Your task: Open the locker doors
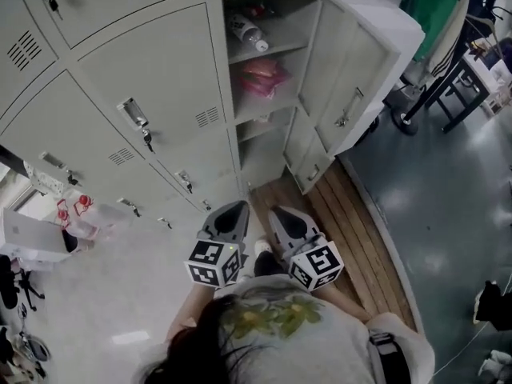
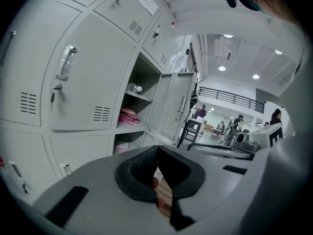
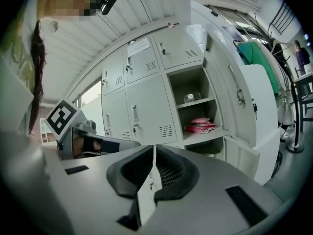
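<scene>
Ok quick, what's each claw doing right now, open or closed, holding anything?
Left claw: closed, empty.
Right claw: closed, empty.

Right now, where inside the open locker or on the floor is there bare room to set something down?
The shelf beside the bottle, toward the open door; the wooden floor strip before it. Crowded: the pink packet shelf, and the clutter at left.
</scene>
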Demonstrator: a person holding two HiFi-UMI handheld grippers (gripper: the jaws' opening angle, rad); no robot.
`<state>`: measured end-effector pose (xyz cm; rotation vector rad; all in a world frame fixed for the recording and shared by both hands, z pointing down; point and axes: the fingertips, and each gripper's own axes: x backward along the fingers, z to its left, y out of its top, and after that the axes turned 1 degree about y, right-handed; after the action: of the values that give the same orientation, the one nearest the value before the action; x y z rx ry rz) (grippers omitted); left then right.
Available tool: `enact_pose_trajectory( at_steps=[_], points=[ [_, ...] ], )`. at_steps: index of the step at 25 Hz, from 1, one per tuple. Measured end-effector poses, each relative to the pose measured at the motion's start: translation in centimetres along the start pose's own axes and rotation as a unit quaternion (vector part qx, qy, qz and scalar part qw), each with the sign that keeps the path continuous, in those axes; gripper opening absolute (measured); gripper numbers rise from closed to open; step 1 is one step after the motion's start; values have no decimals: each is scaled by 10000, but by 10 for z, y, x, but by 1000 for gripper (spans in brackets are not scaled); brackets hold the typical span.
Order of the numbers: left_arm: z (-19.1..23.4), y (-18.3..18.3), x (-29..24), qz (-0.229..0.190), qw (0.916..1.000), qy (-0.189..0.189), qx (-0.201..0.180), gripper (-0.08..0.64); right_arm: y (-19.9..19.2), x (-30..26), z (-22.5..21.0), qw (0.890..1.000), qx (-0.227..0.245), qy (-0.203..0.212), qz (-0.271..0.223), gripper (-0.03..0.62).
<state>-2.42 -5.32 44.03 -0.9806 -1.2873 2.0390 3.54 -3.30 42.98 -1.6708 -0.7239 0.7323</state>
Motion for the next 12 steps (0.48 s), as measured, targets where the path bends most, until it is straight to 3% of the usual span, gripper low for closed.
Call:
enact_pose_trajectory(
  at_steps=[12],
  points=[
    [54, -51, 89, -32, 9925, 1062, 611, 31, -41, -30, 92, 9921, 73, 1122, 548, 43]
  ],
)
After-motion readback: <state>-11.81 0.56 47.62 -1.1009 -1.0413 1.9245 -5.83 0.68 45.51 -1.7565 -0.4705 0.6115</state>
